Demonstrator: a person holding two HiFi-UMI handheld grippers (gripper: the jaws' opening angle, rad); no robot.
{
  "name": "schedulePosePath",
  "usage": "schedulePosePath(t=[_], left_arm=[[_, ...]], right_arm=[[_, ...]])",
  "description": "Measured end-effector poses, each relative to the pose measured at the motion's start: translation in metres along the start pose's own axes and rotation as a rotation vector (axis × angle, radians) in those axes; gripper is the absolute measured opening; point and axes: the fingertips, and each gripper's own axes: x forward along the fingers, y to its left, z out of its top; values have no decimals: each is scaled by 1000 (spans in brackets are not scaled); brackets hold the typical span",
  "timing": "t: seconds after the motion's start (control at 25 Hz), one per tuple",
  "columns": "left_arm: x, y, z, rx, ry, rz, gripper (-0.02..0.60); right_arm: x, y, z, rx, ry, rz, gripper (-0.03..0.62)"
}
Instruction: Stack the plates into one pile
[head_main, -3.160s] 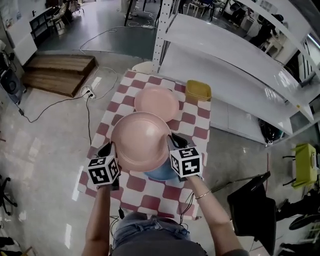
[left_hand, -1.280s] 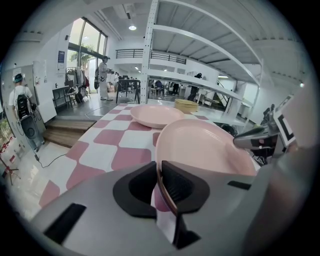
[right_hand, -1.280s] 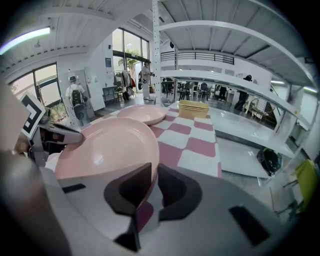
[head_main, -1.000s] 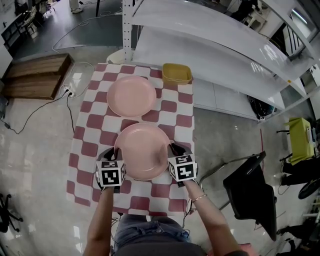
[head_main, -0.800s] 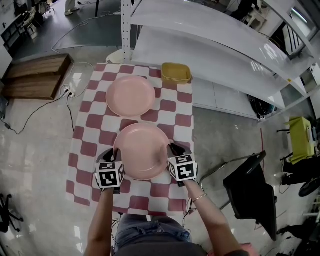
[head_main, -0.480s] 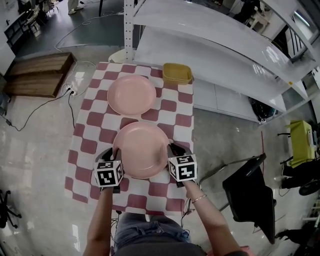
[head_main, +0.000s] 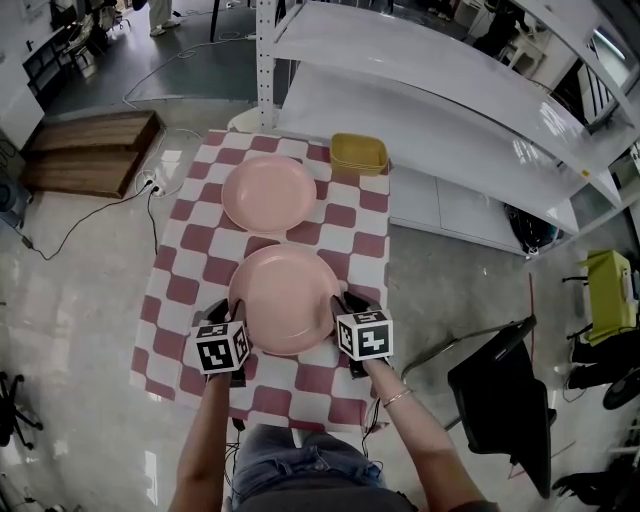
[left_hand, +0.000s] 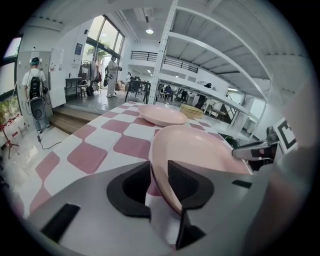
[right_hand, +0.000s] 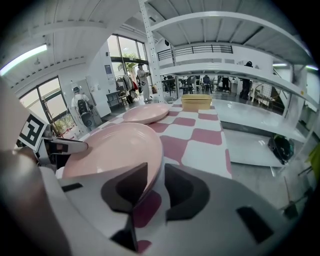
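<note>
A large pink plate (head_main: 285, 298) lies flat on the checked tablecloth (head_main: 180, 300) just in front of me. My left gripper (head_main: 222, 308) is at its left rim and my right gripper (head_main: 345, 303) at its right rim. In the left gripper view the rim (left_hand: 200, 150) runs between the jaws of the left gripper (left_hand: 159, 172). Those jaws have just been opening and stand off the rim. In the right gripper view the rim (right_hand: 115, 147) sits between the jaws of the right gripper (right_hand: 156, 175), with a thin gap on its outer side. A second pink plate (head_main: 268, 193) lies farther back.
A yellow container (head_main: 360, 153) stands at the table's far right corner. White metal shelving (head_main: 450, 90) runs along the right side behind the table. A black chair (head_main: 495, 385) stands to my right, and a cable and a wooden pallet (head_main: 90, 150) lie on the floor to the left.
Three seconds ago the large plate was held up over something blue; now it lies flat on the cloth and the blue thing is hidden. Over the last second both grippers stayed at its rim.
</note>
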Motion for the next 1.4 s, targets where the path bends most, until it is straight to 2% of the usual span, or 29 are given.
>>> schedulePosePath(t=[0.56, 1.04, 1.4], left_arm=[[11, 2, -11, -151, 14, 7, 113], [6, 0, -5, -157, -8, 14, 94], [-13, -4, 19, -156, -62, 28, 94]], right_arm=[[14, 4, -9, 52, 21, 49, 100], [13, 4, -9, 54, 35, 55, 100], [-7, 8, 17, 58, -9, 103, 100]])
